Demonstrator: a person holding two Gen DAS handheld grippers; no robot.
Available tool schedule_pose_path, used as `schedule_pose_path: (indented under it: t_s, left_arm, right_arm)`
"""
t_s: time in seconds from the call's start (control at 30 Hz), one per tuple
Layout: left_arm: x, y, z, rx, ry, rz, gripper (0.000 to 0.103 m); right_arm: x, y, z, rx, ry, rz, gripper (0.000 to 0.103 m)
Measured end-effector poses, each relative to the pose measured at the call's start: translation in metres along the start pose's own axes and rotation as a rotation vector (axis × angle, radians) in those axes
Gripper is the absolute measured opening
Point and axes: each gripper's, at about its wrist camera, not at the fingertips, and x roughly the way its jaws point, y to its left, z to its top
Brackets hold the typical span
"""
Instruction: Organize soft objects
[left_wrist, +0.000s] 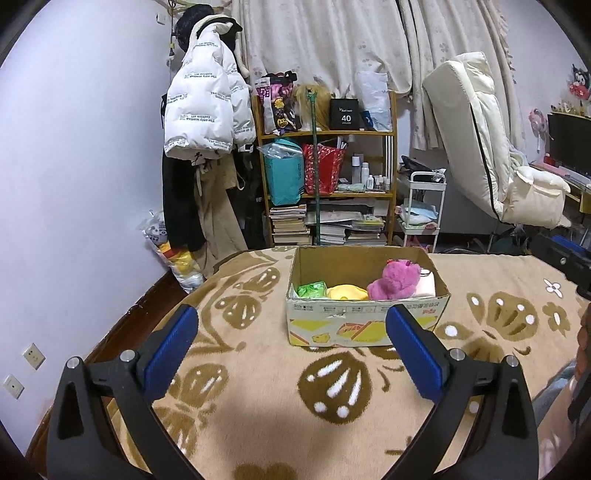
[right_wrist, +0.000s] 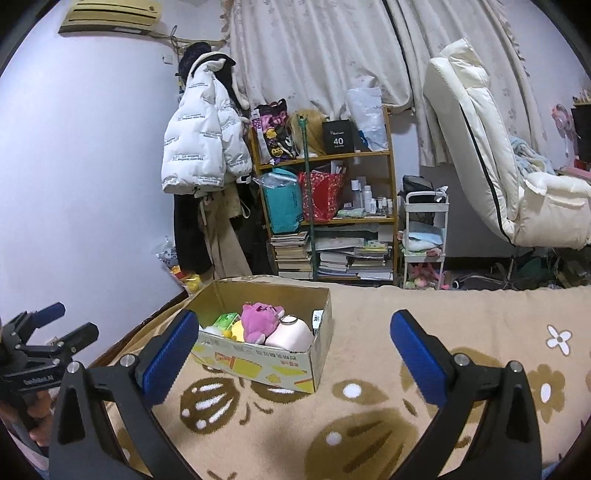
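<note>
A cardboard box (left_wrist: 364, 326) stands on the patterned beige blanket (left_wrist: 258, 387). Inside lie a purple plush toy (left_wrist: 393, 280), a yellow soft toy (left_wrist: 347, 292), a green packet (left_wrist: 312, 289) and a pale pink item (left_wrist: 426, 285). My left gripper (left_wrist: 291, 325) is open and empty, held short of the box. In the right wrist view the box (right_wrist: 266, 363) sits left of centre with the purple plush (right_wrist: 260, 319) and pink item (right_wrist: 290, 334) showing. My right gripper (right_wrist: 293, 332) is open and empty. The left gripper (right_wrist: 48, 328) shows at the far left there.
Beyond the bed stand a wooden shelf (left_wrist: 328, 184) with bags and books, a coat rack with a white jacket (left_wrist: 207, 107), a white trolley (left_wrist: 424, 206) and a cream recliner chair (left_wrist: 491, 158). The blanket's left edge drops to the floor by the wall.
</note>
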Motion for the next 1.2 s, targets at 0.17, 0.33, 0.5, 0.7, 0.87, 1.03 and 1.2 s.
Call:
schedule_pose_path:
  t_s: [0.17,0.33,0.5,0.7,0.87,1.03,1.2]
  left_arm:
    - [0.0,0.0,-0.002,-0.005,-0.007,0.003,0.101]
    - [0.008,0.0,-0.005,-0.008,0.014,-0.012,0.101]
    - [0.013,-0.003,-0.005,0.002,0.006,-0.016,0.101]
    - [0.021,-0.001,-0.008,0.0,0.015,-0.015,0.101]
    - [0.025,-0.002,-0.009,-0.001,0.016,-0.007,0.101]
    - [0.03,-0.003,-0.011,0.008,0.026,-0.004,0.101]
    - [0.029,-0.006,-0.011,0.021,0.023,0.012,0.101]
  right_arm:
    - [0.004,-0.001,-0.005,-0.005,0.016,0.006,0.103]
    - [0.007,-0.002,-0.006,0.001,0.012,-0.006,0.103]
    - [0.014,-0.005,-0.008,0.011,0.024,-0.016,0.103]
    - [0.021,-0.004,-0.01,0.003,0.043,-0.024,0.103]
    - [0.027,-0.004,-0.012,0.005,0.058,-0.026,0.103]
    - [0.028,-0.003,-0.012,0.006,0.06,-0.025,0.103]
    - [0.03,-0.005,-0.012,0.011,0.058,-0.028,0.103]
